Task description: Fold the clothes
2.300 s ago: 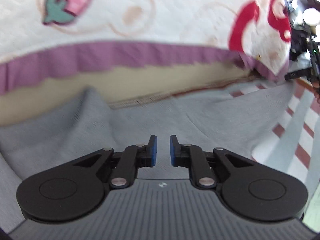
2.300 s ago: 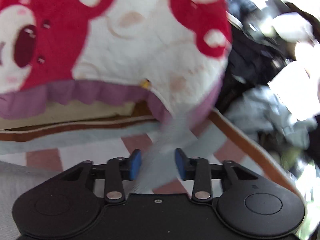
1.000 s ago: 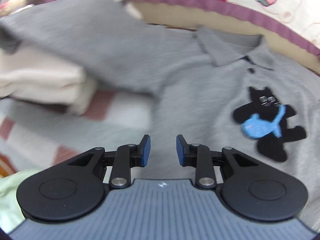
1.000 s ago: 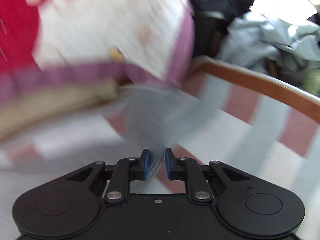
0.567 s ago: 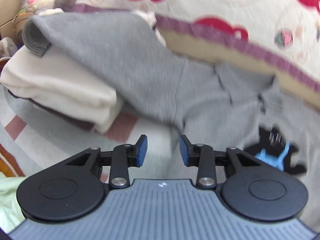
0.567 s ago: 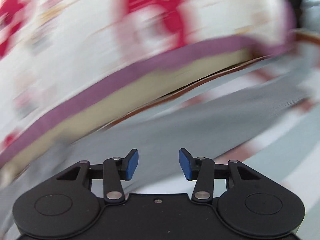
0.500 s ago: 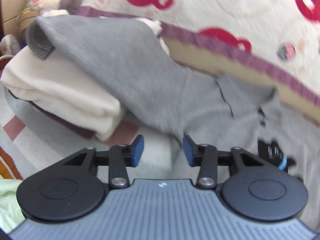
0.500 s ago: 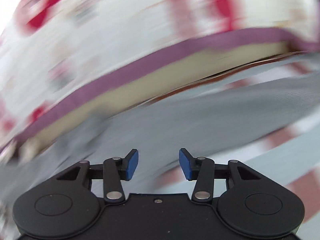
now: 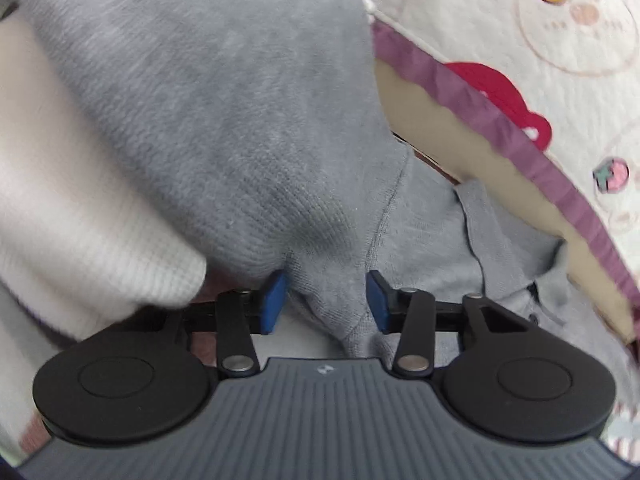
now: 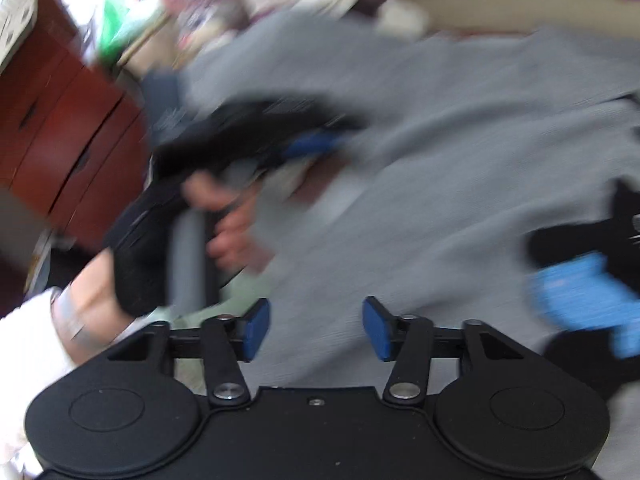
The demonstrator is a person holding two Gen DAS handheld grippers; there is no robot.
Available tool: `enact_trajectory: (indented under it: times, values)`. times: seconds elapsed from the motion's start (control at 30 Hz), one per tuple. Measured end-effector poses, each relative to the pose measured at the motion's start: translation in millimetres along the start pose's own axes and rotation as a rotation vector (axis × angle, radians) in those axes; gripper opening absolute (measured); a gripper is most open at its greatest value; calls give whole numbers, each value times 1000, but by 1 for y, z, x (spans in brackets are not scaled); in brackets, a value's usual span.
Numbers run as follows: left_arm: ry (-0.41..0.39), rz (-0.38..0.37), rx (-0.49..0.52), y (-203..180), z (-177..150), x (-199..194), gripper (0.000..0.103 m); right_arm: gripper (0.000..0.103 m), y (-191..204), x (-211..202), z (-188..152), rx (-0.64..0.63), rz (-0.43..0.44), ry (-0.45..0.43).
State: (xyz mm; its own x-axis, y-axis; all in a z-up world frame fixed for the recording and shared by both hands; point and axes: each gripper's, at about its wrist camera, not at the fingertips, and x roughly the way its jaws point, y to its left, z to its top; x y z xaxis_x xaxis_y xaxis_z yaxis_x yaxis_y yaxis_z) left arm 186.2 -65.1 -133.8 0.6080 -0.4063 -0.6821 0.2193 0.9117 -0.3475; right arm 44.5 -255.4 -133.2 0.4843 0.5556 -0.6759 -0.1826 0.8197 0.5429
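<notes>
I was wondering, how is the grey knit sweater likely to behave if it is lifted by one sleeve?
Probably floppy: the grey sweater drapes and creases over the cream knit pile. Its soft knit looks grippy rather than slippery. The body would likely trail behind, not lift flat.

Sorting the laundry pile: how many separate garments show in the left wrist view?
2. The grey polo shirt is draped across the middle, with its sleeve lying over the cream knit, which sits folded at the left. Others may be hidden beneath.

grey sweater (image 9: 224, 128), cream folded garment (image 9: 80, 216), striped mat (image 9: 32, 436)
</notes>
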Motion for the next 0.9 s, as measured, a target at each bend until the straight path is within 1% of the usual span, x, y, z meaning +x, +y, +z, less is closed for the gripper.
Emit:
enact_trajectory:
  times: [0.07, 0.13, 0.23, 0.27, 0.33, 0.37, 0.43, 0.5, 0.53, 0.57, 0.63, 0.73, 0.77, 0.83, 0.9]
  values:
    - [-36, 41, 64, -2, 1, -4, 1, 65, 19, 15, -6, -43, -49, 35]
    - [-80, 80, 93, -4, 5, -13, 1, 65, 30, 19, -14, -94, -95, 45]
    - [-154, 207, 156, -6, 11, -24, 0, 65, 33, 15, -20, -127, -113, 72]
    - [-155, 206, 154, -3, 11, -25, 0, 65, 29, 6, -23, -104, -107, 55]
    - [-111, 161, 134, 1, 9, -28, 1, 65, 12, -20, -29, -20, -96, 18]
    - [-82, 145, 134, 2, 6, -32, 3, 65, 1, -36, -34, 32, -107, -8]
    - [-29, 105, 154, -4, -4, -44, 10, 65, -21, -74, -45, 123, -177, -66]
    - [22, 55, 155, -4, -16, -59, 38, 65, -41, -119, -65, 209, -289, -118]
    - [44, 21, 146, -4, -24, -66, 42, 65, -50, -142, -77, 252, -339, -143]
    - [74, -15, 141, -5, -33, -72, 45, 65, -56, -163, -91, 292, -377, -167]
    - [139, -45, 154, -8, -50, -83, 45, 65, -69, -207, -121, 372, -446, -217]
    - [186, -12, 222, -19, -70, -98, 45, 65, -79, -258, -172, 493, -465, -301]
    - [197, -1, 249, -23, -76, -103, 45, 65, -79, -267, -186, 513, -473, -301]
    - [222, -9, 282, -30, -82, -115, 45, 65, -79, -285, -214, 548, -493, -298]
    - [275, -59, 291, -37, -85, -124, 48, 65, -75, -294, -238, 539, -530, -281]
